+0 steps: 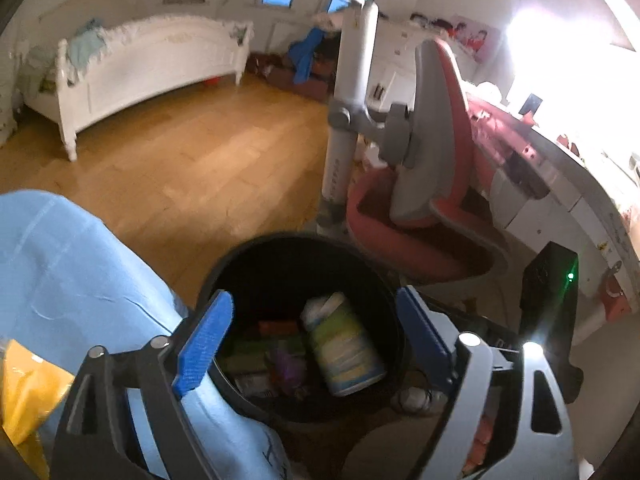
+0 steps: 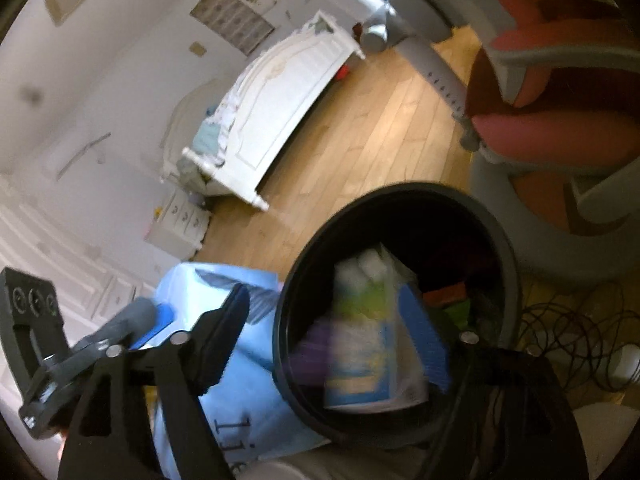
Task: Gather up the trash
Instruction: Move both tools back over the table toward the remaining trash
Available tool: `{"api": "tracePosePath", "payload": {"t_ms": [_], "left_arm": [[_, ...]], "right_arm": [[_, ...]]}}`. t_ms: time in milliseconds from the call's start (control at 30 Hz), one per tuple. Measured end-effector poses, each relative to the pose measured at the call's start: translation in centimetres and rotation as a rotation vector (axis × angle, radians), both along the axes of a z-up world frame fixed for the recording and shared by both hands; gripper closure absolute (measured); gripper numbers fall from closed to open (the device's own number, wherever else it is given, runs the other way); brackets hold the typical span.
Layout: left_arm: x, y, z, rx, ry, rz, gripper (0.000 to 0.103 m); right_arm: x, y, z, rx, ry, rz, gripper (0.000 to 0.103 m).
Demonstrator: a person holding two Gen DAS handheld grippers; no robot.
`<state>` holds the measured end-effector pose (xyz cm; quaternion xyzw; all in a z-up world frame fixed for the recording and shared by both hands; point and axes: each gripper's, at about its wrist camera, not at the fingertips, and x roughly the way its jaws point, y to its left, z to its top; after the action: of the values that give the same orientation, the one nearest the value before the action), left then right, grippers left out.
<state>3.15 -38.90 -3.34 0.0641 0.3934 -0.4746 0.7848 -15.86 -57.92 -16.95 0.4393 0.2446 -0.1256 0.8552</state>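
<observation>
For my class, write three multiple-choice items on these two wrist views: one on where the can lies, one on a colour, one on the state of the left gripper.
1. Where is the can?
A. on the bed
B. inside the black bin
C. on the chair

2. What colour is the sheet beside the bin?
A. light blue
B. green
C. black

3. How is the left gripper?
A. shut on the can
B. shut on nothing
C. open

Key: 1 B, it lies among the rubbish in the bin; 2 A, pale blue in both views; 3 C, the fingers stand wide apart, gripping nothing.

A home bedroom: white bed (image 1: 152,64), wood floor (image 1: 208,160), pink desk chair (image 1: 432,184) and wall posters (image 2: 232,20).
</observation>
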Motion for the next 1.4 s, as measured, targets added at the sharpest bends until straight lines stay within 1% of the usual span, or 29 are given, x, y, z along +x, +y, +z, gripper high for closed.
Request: {"api": "tracePosePath", "payload": {"t_ms": [133, 267, 433, 533, 600, 633, 700, 733, 767, 800, 867, 933, 967, 1000, 1067, 1100, 1133, 1200, 1233, 1300, 1333, 1400], "left_arm": [[-0.1, 1.7, 0.5, -0.01, 0.012, 0.019, 0.019], [-0.2, 4.4, 1.4, -0.037, 0.015, 0.051, 0.019], [0.1, 9.5, 2.5, -0.067, -0.011, 0.124, 0.019], [0.8, 13.6, 3.2, -0.068, -0.046, 0.204, 0.019], [1.4, 17.0, 3.3, -0.047, -0.085, 0.28, 0.019], [1.8, 18.2, 3.2, -0.036, -0.099, 0.307, 0.015], [2.7, 21.9, 2.8, 0.008, -0.158, 0.4, 0.005], [3.0, 23.1, 2.6, 0.031, -0.179, 0.432, 0.005], [3.7, 24.9, 2.2, 0.079, -0.206, 0.477, 0.005], [4.3, 26.3, 1.8, 0.115, -0.219, 0.506, 0.005], [5.6, 29.0, 1.1, 0.155, -0.214, 0.546, 0.005], [7.0, 30.8, 0.5, 0.178, -0.179, 0.551, 0.005], [7.4, 31.2, 0.3, 0.187, -0.169, 0.551, 0.005], [7.9, 31.7, 0.0, 0.199, -0.161, 0.546, 0.005], [8.9, 32.6, -0.7, 0.218, -0.149, 0.516, 0.005], [9.2, 32.6, -0.9, 0.226, -0.143, 0.501, 0.005], [9.5, 32.5, -1.2, 0.24, -0.138, 0.483, 0.005], [9.8, 32.2, -1.9, 0.287, -0.145, 0.45, 0.005], [10.1, 31.9, -2.1, 0.307, -0.156, 0.438, 0.005], [10.6, 31.3, -2.4, 0.332, -0.172, 0.413, 0.005], [10.8, 31.2, -2.4, 0.333, -0.171, 0.406, 0.005], [11.6, 31.4, -2.7, 0.322, -0.157, 0.395, 0.005]], "right_arm": [[-0.2, 0.7, 0.1, 0.006, 0.008, 0.009, 0.026], [0.3, 2.7, 0.4, -0.002, 0.022, 0.051, 0.026], [2.2, 5.5, 1.3, -0.027, 0.039, 0.144, 0.026], [4.1, 7.9, 2.3, -0.059, 0.04, 0.226, 0.026], [5.7, 9.9, 3.5, -0.094, 0.039, 0.291, 0.026], [6.5, 10.8, 4.1, -0.108, 0.034, 0.325, 0.026], [8.2, 12.7, 5.5, -0.142, 0.018, 0.39, 0.026], [9.1, 13.6, 6.4, -0.167, 0.01, 0.423, 0.025], [9.9, 14.5, 7.1, -0.193, 0.004, 0.456, 0.021], [10.7, 15.3, 7.8, -0.217, -0.001, 0.485, 0.015], [13.3, 17.9, 9.7, -0.299, -0.008, 0.577, 0.013], [15.6, 20.4, 11.3, -0.39, -0.013, 0.664, 0.007], [17.1, 22.0, 12.0, -0.453, -0.014, 0.717, 0.007], [18.1, 23.2, 12.4, -0.494, -0.011, 0.759, 0.007], [21.3, 26.4, 13.1, -0.65, 0.001, 0.895, 0.007], [22.3, 27.5, 13.1, -0.705, 0.016, 0.937, 0.007], [24.3, 29.1, 13.0, -0.789, 0.057, 1.01, 0.007], [26.6, 30.4, 12.4, -0.862, 0.117, 1.09, 0.007], [28.2, 31.2, 11.9, -0.907, 0.162, 1.139, 0.007], [30.0, 31.6, 11.1, -0.941, 0.21, 1.181, 0.007], [30.6, 31.7, 10.8, -0.932, 0.228, 1.195, 0.007], [31.8, 31.7, 10.1, -0.874, 0.266, 1.234, 0.007]]}}
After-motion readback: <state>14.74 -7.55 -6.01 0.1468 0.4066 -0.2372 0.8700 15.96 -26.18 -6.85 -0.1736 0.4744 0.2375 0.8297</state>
